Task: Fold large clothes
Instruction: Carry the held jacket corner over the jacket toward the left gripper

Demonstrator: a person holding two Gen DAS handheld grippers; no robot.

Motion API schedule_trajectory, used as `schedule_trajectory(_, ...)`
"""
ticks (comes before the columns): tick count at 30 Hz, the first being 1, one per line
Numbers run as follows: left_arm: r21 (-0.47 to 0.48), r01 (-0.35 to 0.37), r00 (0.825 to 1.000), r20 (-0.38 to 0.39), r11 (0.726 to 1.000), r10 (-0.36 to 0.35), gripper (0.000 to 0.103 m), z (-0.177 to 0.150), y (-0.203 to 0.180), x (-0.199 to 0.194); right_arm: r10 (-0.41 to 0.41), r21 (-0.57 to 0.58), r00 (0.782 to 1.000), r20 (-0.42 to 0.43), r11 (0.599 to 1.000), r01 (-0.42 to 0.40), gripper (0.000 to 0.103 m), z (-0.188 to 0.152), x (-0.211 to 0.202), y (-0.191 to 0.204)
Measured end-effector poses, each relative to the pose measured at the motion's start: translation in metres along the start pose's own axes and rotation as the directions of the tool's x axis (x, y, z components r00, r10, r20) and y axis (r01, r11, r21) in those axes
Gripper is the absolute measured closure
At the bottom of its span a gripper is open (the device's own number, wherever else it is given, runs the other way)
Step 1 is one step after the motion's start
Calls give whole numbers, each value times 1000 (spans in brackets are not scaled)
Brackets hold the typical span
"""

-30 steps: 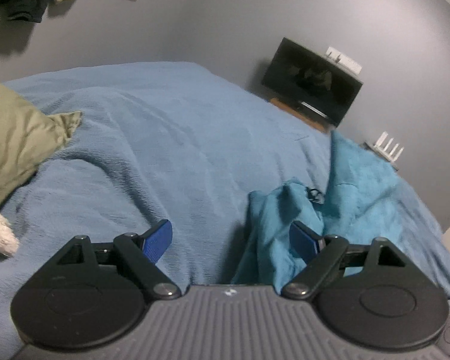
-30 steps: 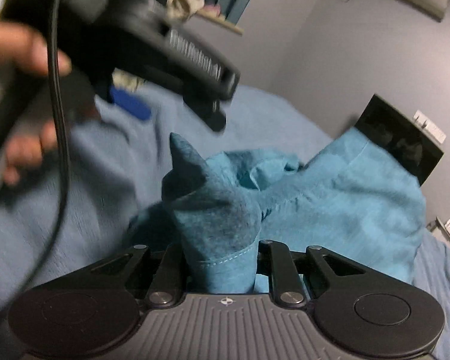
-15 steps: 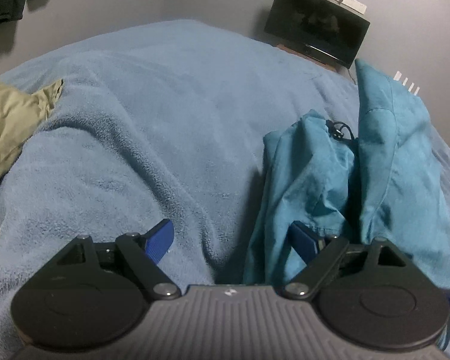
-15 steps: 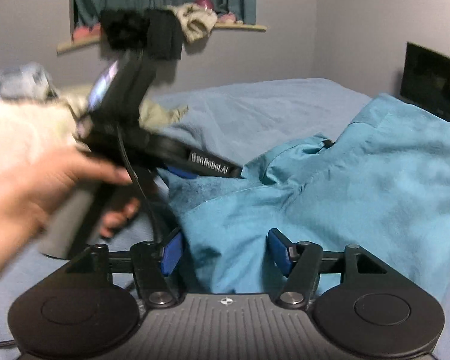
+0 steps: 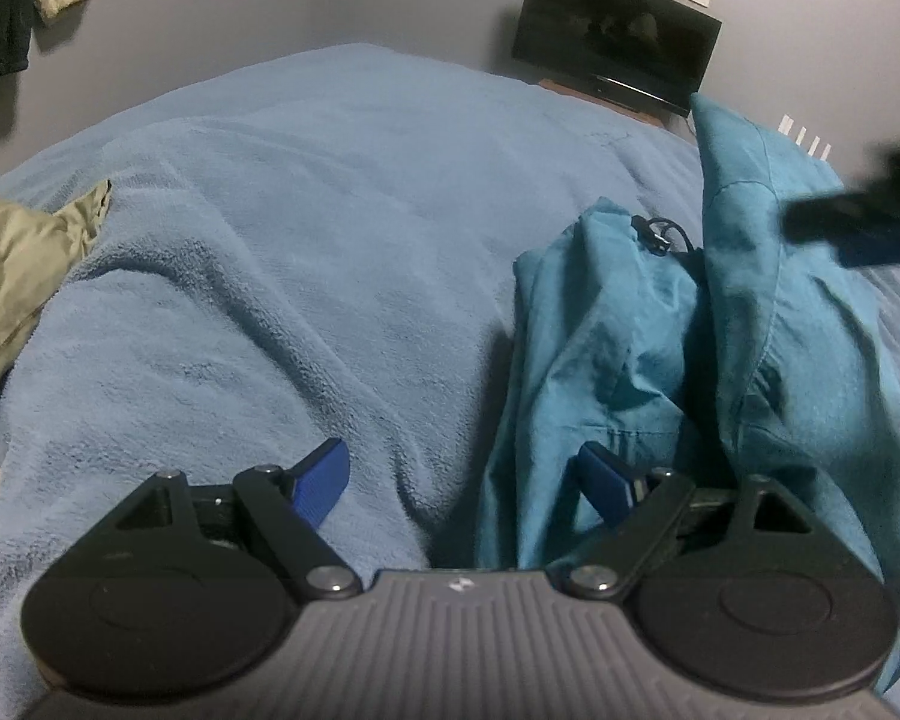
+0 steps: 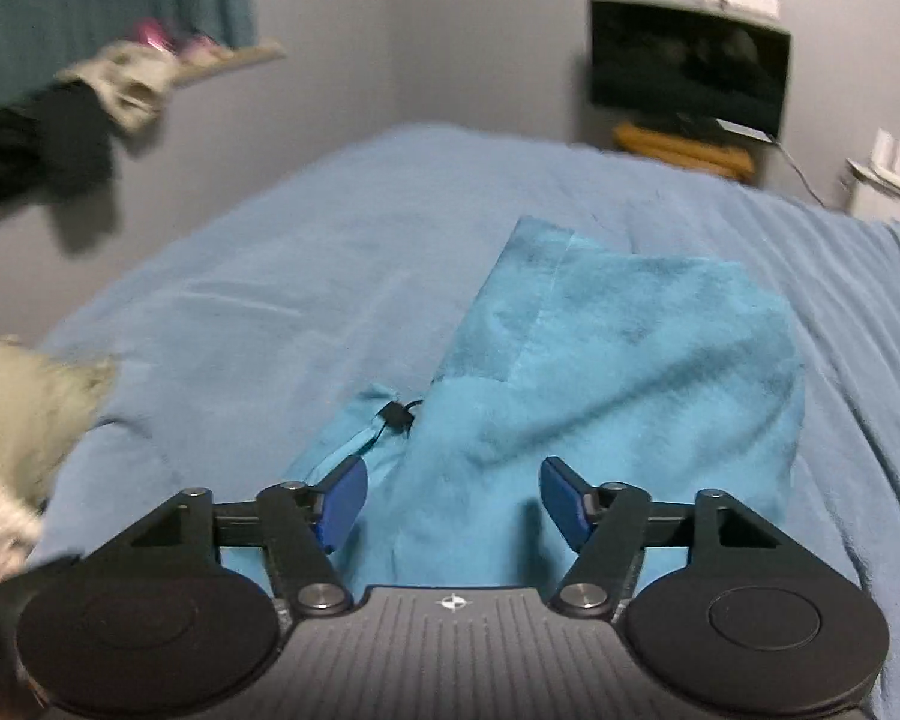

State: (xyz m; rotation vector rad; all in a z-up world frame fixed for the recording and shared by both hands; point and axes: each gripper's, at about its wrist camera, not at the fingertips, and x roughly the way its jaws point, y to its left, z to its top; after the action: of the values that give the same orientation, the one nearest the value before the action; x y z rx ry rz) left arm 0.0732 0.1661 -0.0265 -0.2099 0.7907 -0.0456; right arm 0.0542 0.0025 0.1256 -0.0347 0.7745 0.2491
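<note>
Two grippers over bed, left gripper jaws spread beside teal garment, right gripper jaws spread above garment, gripping nothing.

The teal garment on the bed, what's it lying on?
The teal garment lies bunched on a light blue fleece blanket that covers the bed. Whatever is beneath the garment's folds, and under the blanket itself, is covered and cannot be seen.

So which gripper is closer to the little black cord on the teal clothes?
Probably the right. The right gripper hangs open over the teal garment, the black cord just beyond its left finger. The left gripper sits open at the garment's near edge, farther back from the cord.
</note>
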Motion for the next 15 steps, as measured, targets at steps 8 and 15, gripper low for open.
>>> schedule_trajectory(8, -4, 52, 999, 0, 999, -52, 20, 1, 5, 1, -147, 22, 968, -203, 988, 155, 59, 17, 60, 35)
schedule_trajectory(15, -23, 99, 995, 35, 995, -98, 22, 2, 10, -4, -100, 77, 973, -206, 990, 118, 100, 20, 67, 21)
